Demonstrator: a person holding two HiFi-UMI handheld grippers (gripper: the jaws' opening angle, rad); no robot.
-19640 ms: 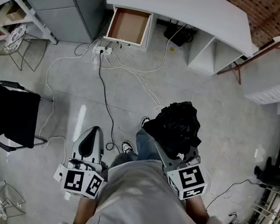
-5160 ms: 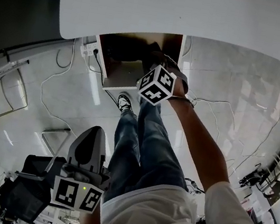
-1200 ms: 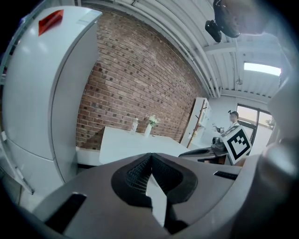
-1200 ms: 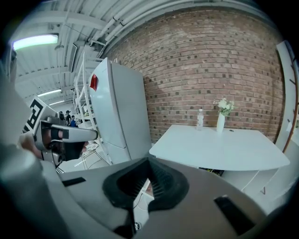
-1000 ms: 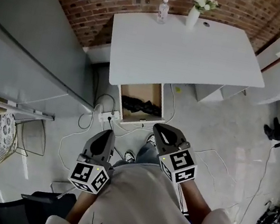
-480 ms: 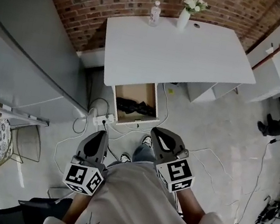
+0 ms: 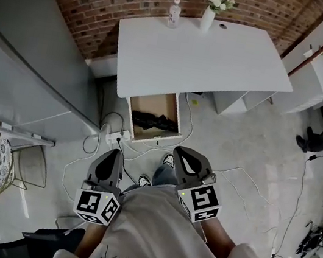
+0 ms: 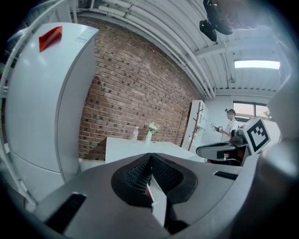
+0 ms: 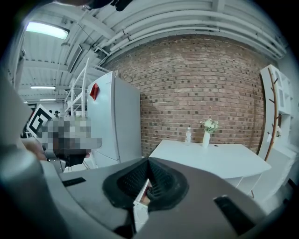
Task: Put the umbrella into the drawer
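Umbrella (image 7: 152, 119) is seen in the open drawer (image 7: 153, 101) from the head view only. Left gripper (image 8: 150, 158) and right gripper (image 9: 148, 162) are shown closed and empty in their own views.

No legible words, brands or numerals anywhere. Black-and-white square code markers, without letters, on the cube (image 7: 97, 205) of the left claw (image 7: 112, 155) and on the cube (image 7: 200, 201) of the right claw (image 7: 180, 153). Red tag (image 8: 50, 37) high on the white cabinet (image 8: 42, 102): print too small to make out. Label on the bottle (image 7: 174, 14) on the counter (image 7: 205, 59): unreadable. Cursive script on the shirt (image 7: 148, 240): illegible.
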